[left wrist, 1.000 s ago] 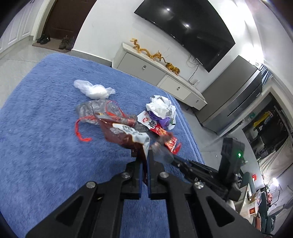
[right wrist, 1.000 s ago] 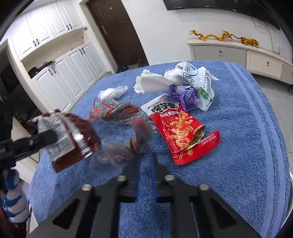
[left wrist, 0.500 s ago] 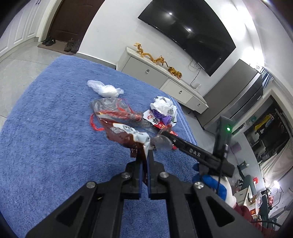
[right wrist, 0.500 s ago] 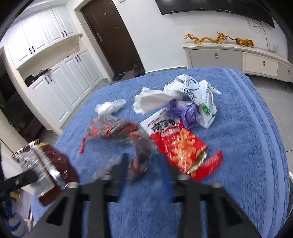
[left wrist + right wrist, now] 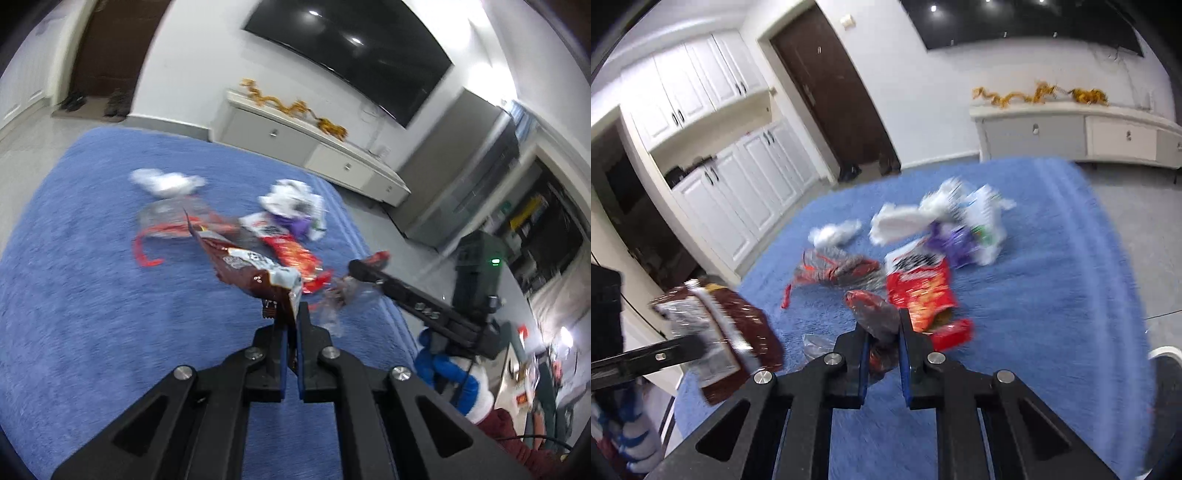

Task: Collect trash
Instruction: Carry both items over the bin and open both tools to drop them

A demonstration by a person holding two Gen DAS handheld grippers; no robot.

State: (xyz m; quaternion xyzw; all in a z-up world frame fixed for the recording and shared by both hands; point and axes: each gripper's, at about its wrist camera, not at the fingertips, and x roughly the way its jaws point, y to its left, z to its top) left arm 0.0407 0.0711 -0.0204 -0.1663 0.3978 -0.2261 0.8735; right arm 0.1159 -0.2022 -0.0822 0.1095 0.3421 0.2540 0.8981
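Gripping a dark red snack bag [image 5: 255, 273] by its edge, the left claw [image 5: 290, 325] holds it above the blue carpet [image 5: 74, 295]; the right claw [image 5: 354, 269] carries a crumpled clear wrapper [image 5: 334, 299]. Right wrist view: the right claw [image 5: 882, 332], clenched on the clear wrapper [image 5: 875, 314], stands over the carpet [image 5: 1052, 295]; a red chip bag [image 5: 919, 291], white tissue [image 5: 897, 225] and purple wrapper [image 5: 955, 240] lie beyond, blurred.

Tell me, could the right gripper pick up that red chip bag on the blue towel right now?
Probably not yet: the right gripper is already shut on a crumpled clear wrapper, though the red chip bag lies uncovered just beyond.
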